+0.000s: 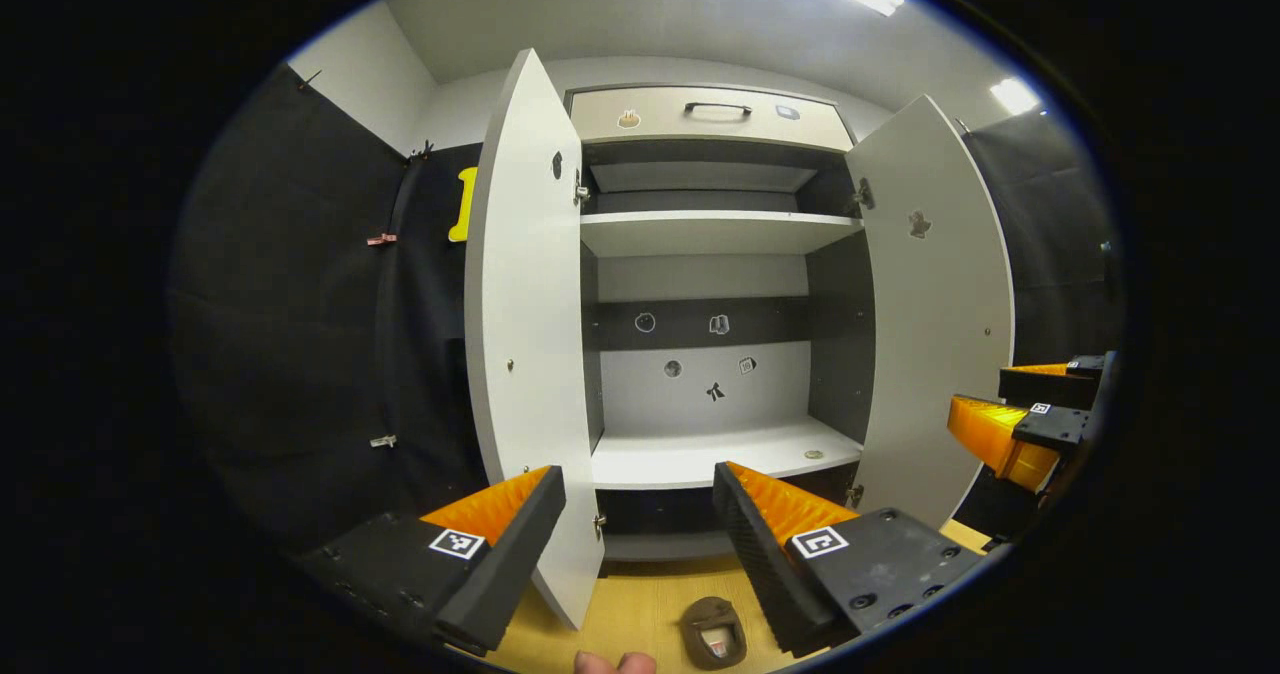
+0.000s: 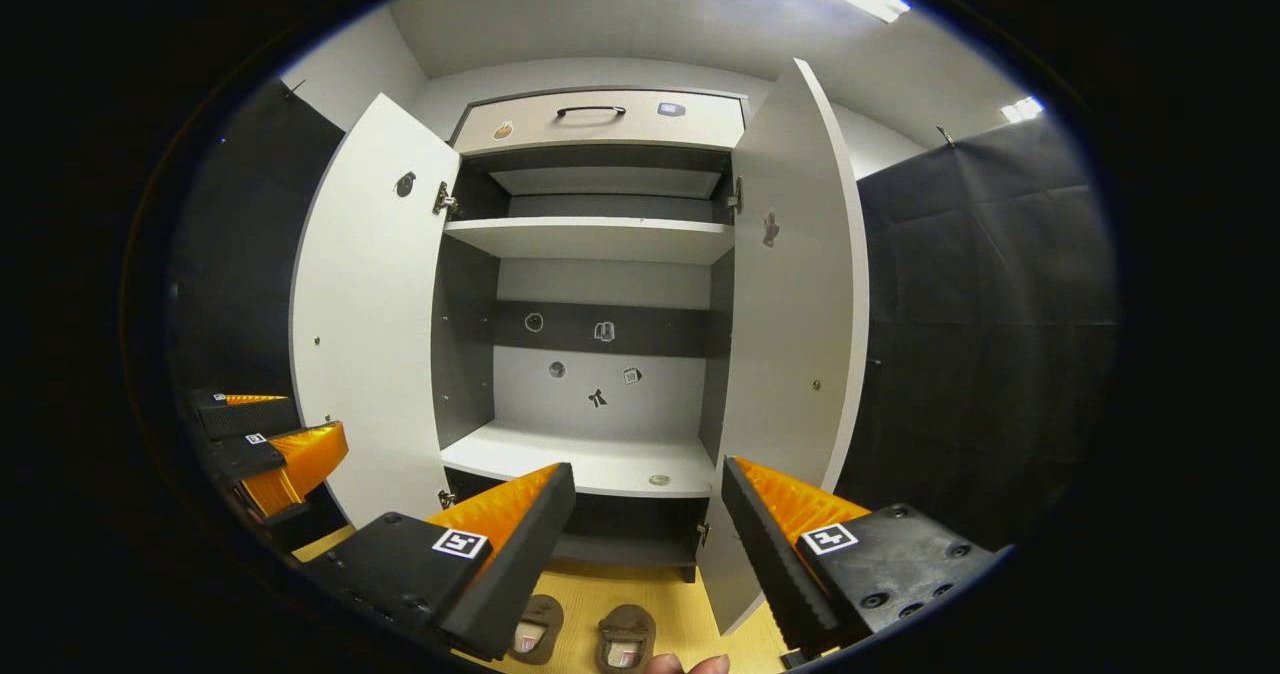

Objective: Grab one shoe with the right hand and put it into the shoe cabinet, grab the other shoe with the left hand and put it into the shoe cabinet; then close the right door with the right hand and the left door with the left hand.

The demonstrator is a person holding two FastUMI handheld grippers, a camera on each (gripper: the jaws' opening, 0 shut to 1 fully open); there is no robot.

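Shoes (image 2: 585,639) sit on the floor (image 2: 650,589) before the wide-open shoe cabinet (image 2: 600,244), left tongs (image 1: 640,534) and right tongs (image 2: 650,534) both spread, holding nothing.

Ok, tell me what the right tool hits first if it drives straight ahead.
Probably nothing at first: the right tool, open, points between both open doors toward the cabinet's lower shelf. That shelf or the back panel looks first; depth is unclear.

No readable text or numbers.
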